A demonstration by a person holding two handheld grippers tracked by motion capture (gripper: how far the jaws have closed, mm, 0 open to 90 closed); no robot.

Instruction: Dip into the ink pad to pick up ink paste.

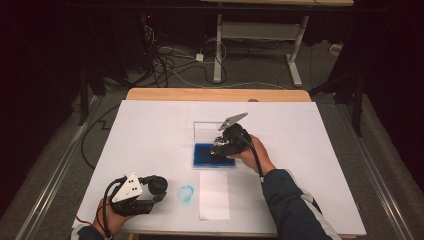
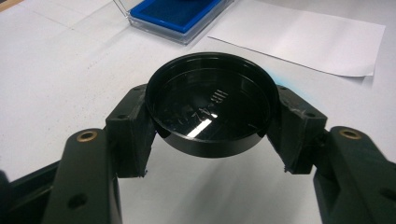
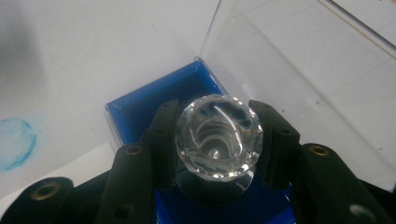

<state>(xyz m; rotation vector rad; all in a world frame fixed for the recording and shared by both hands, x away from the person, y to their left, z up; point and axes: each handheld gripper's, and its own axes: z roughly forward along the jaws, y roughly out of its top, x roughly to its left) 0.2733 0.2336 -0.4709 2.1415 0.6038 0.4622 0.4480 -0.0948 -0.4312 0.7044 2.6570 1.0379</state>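
Here the right gripper point(image 3: 218, 140) is clamped on a clear faceted stamp handle point(image 3: 218, 135), one black jaw pressing each side of it, with the dark body of the stamp just below the handle between the jaws. Directly beneath this gripper lies the blue ink pad point(image 3: 140, 112), sitting in an open clear plastic case whose lid point(image 3: 280, 51) stands up just beyond the jaws. From the high view the same gripper point(image 1: 220, 147) points down over the near right part of the ink pad point(image 1: 205, 155), the person's right hand point(image 1: 255, 152) wrapped around it from the near side. Whether the stamp's face actually touches the pad cannot be told, since the jaws and handle hide the contact.

The left gripper point(image 2: 212, 116) is closed on a round black cap point(image 2: 212, 109), hollow side facing the camera, its rim pinched between the two jaws and held clear above the white table cover point(image 2: 56, 84). In the high view this gripper point(image 1: 155, 187) rests near the front left edge of the table, in the person's left hand point(image 1: 117, 212), well apart from the other gripper.

Just ahead of the left gripper's jaws is a smudged blue round stamp print point(image 1: 186, 193) on the cover, and just beyond that lies a white sheet of paper point(image 1: 214, 195), which sits immediately on the near side of the ink pad and below the right gripper.
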